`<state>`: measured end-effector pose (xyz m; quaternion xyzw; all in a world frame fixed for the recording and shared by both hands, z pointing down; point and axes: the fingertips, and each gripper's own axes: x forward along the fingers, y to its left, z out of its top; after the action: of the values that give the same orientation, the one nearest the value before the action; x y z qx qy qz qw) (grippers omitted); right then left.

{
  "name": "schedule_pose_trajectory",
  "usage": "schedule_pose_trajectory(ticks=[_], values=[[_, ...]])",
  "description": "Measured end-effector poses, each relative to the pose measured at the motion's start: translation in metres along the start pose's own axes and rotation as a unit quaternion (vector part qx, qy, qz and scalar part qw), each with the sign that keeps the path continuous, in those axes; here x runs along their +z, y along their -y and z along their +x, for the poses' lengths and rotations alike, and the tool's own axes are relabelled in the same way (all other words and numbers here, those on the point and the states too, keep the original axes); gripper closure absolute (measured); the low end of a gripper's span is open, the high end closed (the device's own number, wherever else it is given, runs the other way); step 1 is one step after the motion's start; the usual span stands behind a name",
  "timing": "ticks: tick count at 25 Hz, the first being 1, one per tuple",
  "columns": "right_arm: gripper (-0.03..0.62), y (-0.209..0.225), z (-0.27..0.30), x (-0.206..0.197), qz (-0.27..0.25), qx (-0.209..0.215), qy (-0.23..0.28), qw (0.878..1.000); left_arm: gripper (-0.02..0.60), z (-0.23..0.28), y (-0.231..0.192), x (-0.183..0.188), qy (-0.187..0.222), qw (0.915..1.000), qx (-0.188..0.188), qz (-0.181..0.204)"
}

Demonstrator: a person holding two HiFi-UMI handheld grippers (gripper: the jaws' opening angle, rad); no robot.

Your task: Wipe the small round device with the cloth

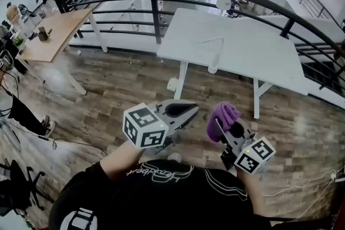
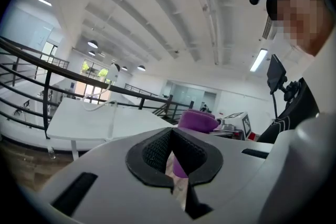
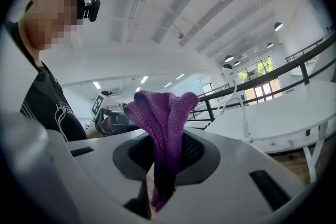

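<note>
Lower centre: left gripper (image 1: pixel 187 111) jaws fully closed, nothing in them. Right gripper (image 1: pixel 221 126) just beside it, clamped on purple cloth (image 1: pixel 226 114), which bunches above the jaws. White table (image 1: pixel 242 48) upper centre, black railing (image 1: pixel 155 8) behind.

Your left gripper (image 2: pixel 174 164) has its 2 jaws closed together with nothing between them, and past their tips you see the purple cloth (image 2: pixel 198 119) bunched upright, with a white table (image 2: pixel 94 122) and black railing (image 2: pixel 47 86) to its left.
</note>
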<state>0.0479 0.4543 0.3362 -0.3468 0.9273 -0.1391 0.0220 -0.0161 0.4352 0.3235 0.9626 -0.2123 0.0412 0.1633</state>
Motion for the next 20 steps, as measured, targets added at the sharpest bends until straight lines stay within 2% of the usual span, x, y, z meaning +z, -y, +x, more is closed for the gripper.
schedule_pose_trajectory(ticks=[3,6,14,20], values=[[0.533,0.037,0.051,0.018,-0.014,-0.014,0.003,1.000,0.574,0.014,-0.061,0.021,-0.003,0.9999,-0.008,-0.007],[0.533,0.060,0.082,0.028,-0.031,-0.027,0.003,0.999,0.574,0.026,-0.096,0.032,-0.008,0.9997,-0.021,-0.007],[0.533,0.110,0.112,0.042,-0.040,-0.054,0.007,0.998,0.572,0.059,-0.148,0.048,-0.011,0.9991,-0.041,0.001],[0.533,0.145,0.123,0.057,-0.043,-0.055,0.015,0.997,0.574,0.088,-0.170,0.060,-0.013,0.9988,-0.047,0.001]])
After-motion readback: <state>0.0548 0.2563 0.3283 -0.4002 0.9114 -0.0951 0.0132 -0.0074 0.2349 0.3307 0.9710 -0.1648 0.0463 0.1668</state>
